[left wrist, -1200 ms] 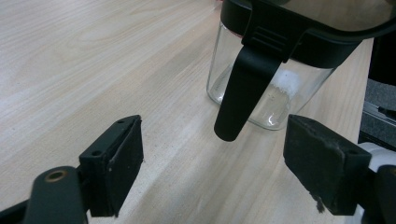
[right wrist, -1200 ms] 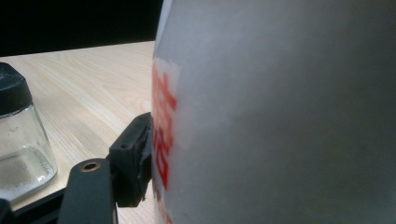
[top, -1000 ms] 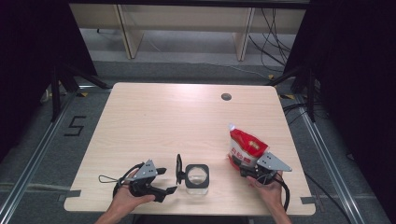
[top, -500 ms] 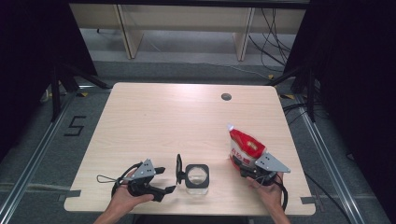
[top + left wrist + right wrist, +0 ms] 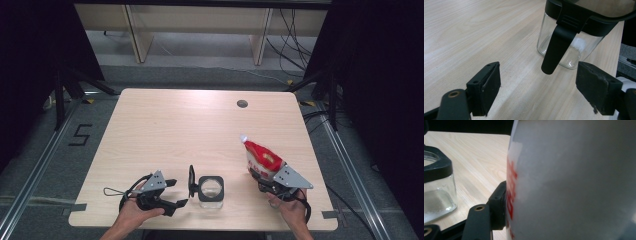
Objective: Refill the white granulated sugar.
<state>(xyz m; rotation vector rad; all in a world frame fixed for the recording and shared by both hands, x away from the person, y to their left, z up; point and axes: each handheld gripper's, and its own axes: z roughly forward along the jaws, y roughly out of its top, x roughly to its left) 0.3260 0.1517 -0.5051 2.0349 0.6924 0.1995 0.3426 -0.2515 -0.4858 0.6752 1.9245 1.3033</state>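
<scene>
1. A person stands at the near edge of the pale wooden bench, a gripper in each hand, forearms coming in from the bottom of the high view.
2. The right gripper pinches a red-and-white pouch — one black jaw presses flat against its side in the right gripper view, where the pouch's pale wall and red print loom very close.
3. The pouch points up and away from the person, its white tip toward the middle of the bench, and it sits near the bench's right front corner.
4. The left gripper is spread wide and holds nothing; in the left gripper view bare wood shows between its two black jaws.
5. A clear glass jar with a black collar stands upright on the bench near the front edge, between the two grippers and just beside the left one.
6. Its black lid is flipped open on the side facing the left gripper — a black latch tab hangs down from the collar over the glass.
7. A little white stuff lies in the jar's bottom.
8. A small dark round grommet sits in the bench's far right part, well apart from everything else.
</scene>
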